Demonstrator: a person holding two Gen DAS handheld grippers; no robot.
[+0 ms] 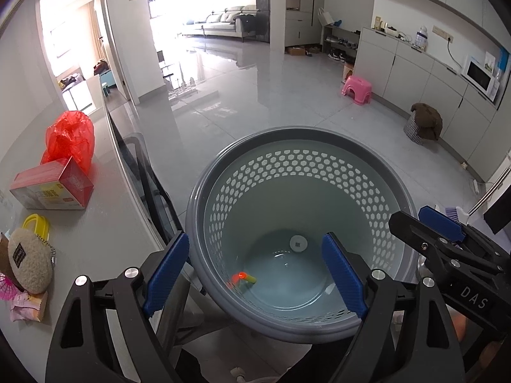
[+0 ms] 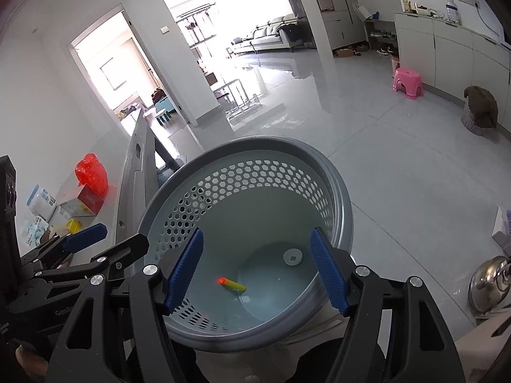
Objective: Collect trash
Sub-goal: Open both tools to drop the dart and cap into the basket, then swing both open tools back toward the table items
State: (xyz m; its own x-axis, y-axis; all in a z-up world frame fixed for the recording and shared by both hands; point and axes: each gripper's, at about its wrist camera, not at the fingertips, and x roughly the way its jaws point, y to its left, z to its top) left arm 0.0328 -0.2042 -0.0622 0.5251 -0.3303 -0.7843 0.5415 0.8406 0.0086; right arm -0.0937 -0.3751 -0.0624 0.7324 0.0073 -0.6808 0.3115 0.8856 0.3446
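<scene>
Left fingers (image 1: 255, 274): standing wide apart and gripping nothing, hanging over the near rim of the bin; one blue pad is sitting outside the rim, the other over the bin's inside.
Right fingers (image 2: 258, 271): spread open and empty, both pads hanging over the bin's mouth, pointing down into it.
Dart (image 2: 232, 284): a yellow foam dart with an orange tip is lying flat on the bin floor, below and between the right fingers, nearer their left pad; its long axis is running crosswise to those fingers, tip toward the left pad.
Waste bin (image 1: 223, 172): a grey round bin with a honeycomb-pierced wall, standing on the floor directly under both pairs of fingers, holding only the dart and a round sticker.
Judged stage: the dart looks already dropped, so this piece seems done.
Worktop (image 1: 105, 229): lying to the left of the left fingers, well apart from the right ones.
Remaining clutter: a crumpled pink wrapper (image 1: 24, 308) is sitting nearest the left pad; beyond it a fuzzy pouch (image 1: 28, 261), a red and white carton (image 1: 51, 188) and a red plastic bag (image 1: 70, 140).
Nearer hand: the left, by my judgement, since the worktop is lying on its side.
</scene>
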